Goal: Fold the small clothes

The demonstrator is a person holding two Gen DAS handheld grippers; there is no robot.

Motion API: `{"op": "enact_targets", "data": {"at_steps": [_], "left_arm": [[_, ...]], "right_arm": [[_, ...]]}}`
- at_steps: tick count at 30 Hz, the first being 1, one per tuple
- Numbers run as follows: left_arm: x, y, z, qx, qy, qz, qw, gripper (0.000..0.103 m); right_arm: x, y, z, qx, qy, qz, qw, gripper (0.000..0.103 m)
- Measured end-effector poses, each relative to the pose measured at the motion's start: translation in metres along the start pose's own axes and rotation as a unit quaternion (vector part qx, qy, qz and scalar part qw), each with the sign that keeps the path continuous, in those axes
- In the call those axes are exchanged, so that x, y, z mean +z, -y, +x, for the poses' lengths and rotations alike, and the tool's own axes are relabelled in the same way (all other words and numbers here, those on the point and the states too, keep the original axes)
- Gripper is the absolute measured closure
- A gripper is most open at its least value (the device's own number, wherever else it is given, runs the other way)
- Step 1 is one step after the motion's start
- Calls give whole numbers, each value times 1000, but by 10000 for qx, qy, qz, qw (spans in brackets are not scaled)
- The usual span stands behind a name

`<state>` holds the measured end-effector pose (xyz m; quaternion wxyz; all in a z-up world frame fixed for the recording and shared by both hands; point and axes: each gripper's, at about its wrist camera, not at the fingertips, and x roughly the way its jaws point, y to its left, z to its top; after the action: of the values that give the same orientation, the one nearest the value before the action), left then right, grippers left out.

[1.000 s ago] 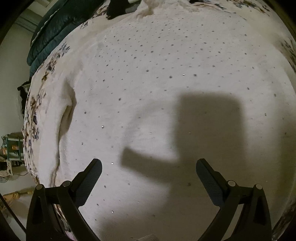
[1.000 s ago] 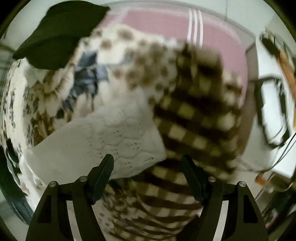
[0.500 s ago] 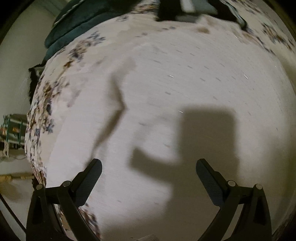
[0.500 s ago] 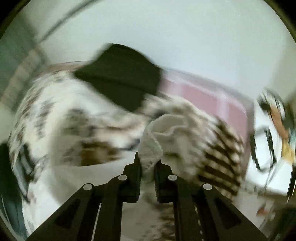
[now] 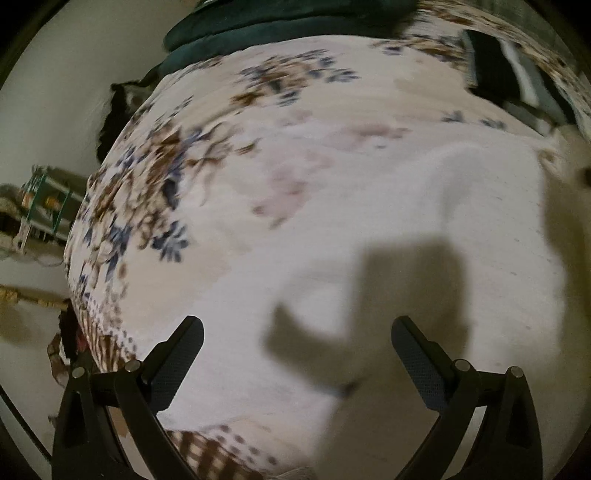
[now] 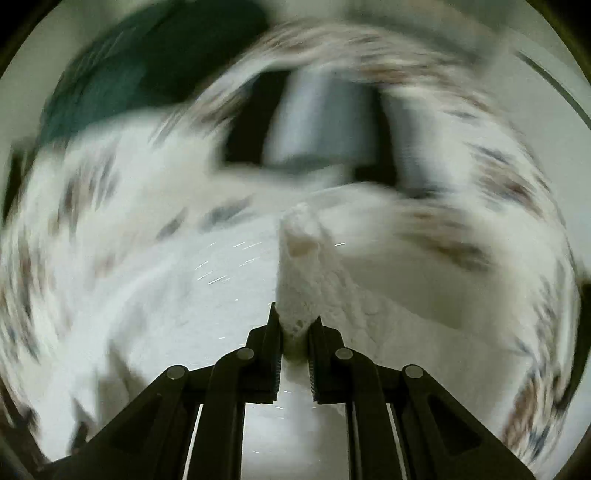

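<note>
A white knitted garment (image 5: 480, 229) with small specks lies on the flowered bed cover (image 5: 177, 177). My left gripper (image 5: 295, 339) is open and empty above its near edge, casting a shadow on it. My right gripper (image 6: 296, 325) is shut on a bunched fold of the white garment (image 6: 303, 273) and holds it lifted above the rest of the cloth. The right wrist view is heavily blurred by motion.
A dark green blanket (image 5: 288, 22) lies at the bed's far end. Folded dark and grey clothes (image 5: 517, 77) sit at the far right, also blurred in the right wrist view (image 6: 317, 122). A brown checked cloth (image 5: 207, 450) shows at the near edge. The bed's left edge drops to the floor (image 5: 22, 321).
My right gripper closed on the garment's edge and has swung it up and across. My left gripper's view has shifted left, off the garment's middle toward the flowered cover.
</note>
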<state>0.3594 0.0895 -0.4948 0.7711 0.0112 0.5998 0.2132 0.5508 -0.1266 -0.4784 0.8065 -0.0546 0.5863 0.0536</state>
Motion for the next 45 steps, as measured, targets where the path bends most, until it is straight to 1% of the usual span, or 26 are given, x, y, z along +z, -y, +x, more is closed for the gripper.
{"op": "enact_targets", "data": {"at_steps": [1, 3, 6, 9, 11, 12, 13, 14, 15, 16, 20, 22, 24, 26, 31, 33, 34, 35, 36, 37, 38, 39, 40, 43, 44, 45], "left_arm": [[2, -10, 2, -16, 49, -81, 10000, 0], [5, -25, 6, 47, 133, -133, 9998, 0], [7, -45, 14, 22, 108, -279, 9996, 0], [5, -66, 22, 21, 52, -464, 9989, 0], [0, -85, 23, -4, -15, -642, 9979, 0], [-4, -95, 23, -36, -60, -743, 9972, 0], [-10, -105, 23, -85, -120, -865, 9961, 0], [-20, -124, 24, -188, -262, -1098, 9934, 0], [-28, -137, 24, -285, -383, -1259, 9909, 0], [-38, -150, 24, -419, -495, -1407, 9879, 0], [-97, -213, 30, -704, -903, -2091, 9712, 0], [-119, -228, 38, -671, -1038, -2287, 9656, 0], [-141, -241, 56, -804, -1310, -2591, 9535, 0], [-158, -248, 76, -1048, -1490, -2970, 9373, 0], [-172, -250, 113, -1435, -1601, -3648, 9059, 0], [-175, -255, 124, -1480, -1537, -4047, 8892, 1], [-176, -257, 127, -1477, -1527, -4196, 8825, 2], [-176, -261, 128, -1499, -1468, -4422, 8720, 10], [-176, -263, 125, -1482, -1385, -4524, 8684, 29], [-175, -264, 121, -1415, -1306, -4580, 8679, 44], [-171, -264, 113, -1382, -1167, -4561, 8713, 82], [-167, -263, 107, -1420, -1064, -4516, 8744, 95], [-163, -261, 99, -1393, -965, -4450, 8793, 95], [-137, -248, 62, -1238, -522, -4029, 9053, 96], [-121, -235, 42, -1184, -305, -3792, 9172, 96], [-104, -224, 30, -1166, -156, -3627, 9245, 96]], "right_arm": [[-3, -38, 17, 195, -201, -277, 9992, 91], [-6, -87, 27, 129, -110, -663, 9977, 92], [-16, -126, 39, 183, -165, -1036, 9943, 92], [-28, -156, 41, -16, -202, -1542, 9878, 89], [-30, -146, 46, 279, -566, -1286, 9897, 80], [-32, -137, 46, 502, -757, -1072, 9901, 63], [-36, -119, 43, 844, -924, -690, 9897, 52], [-40, -106, 37, 991, -935, -433, 9897, 35], [-48, -91, 28, 1096, -911, -167, 9897, 30], [-57, -74, 19, 1147, -909, 110, 9892, 30], [-96, -21, 8, 1019, -1227, 934, 9828, 28], [-116, -2, 12, 868, -1414, 1262, 9780, 28], [-133, 11, 16, 717, -1565, 1389, 9752, 28], [-149, 22, 23, 400, -1763, 1520, 9717, 28], [-171, 50, 24, 14, -1706, 2188, 9607, 28], [-175, 54, 21, -17, -1661, 2256, 9600, 28], [-178, 56, 20, 1, -1654, 2278, 9595, 28], [-180, 57, 18, 22, -1650, 2283, 9595, 28], [-182, 57, 16, 57, -1631, 2256, 9605, 28], [-183, 57, 14, 98, -1589, 2195, 9625, 28], [-186, 58, 12, 109, -1546, 2146, 9643, 28], [-188, 59, 11, 106, -1488, 2101, 9662, 28], [-191, 61, 11, 120, -1428, 2072, 9677, 28], [-201, 68, 14, 200, -1400, 1970, 9701, 28], [-203, 72, 14, 236, -1413, 1982, 9696, 28], [-205, 77, 13, 291, -1411, 2000, 9691, 28]]}}
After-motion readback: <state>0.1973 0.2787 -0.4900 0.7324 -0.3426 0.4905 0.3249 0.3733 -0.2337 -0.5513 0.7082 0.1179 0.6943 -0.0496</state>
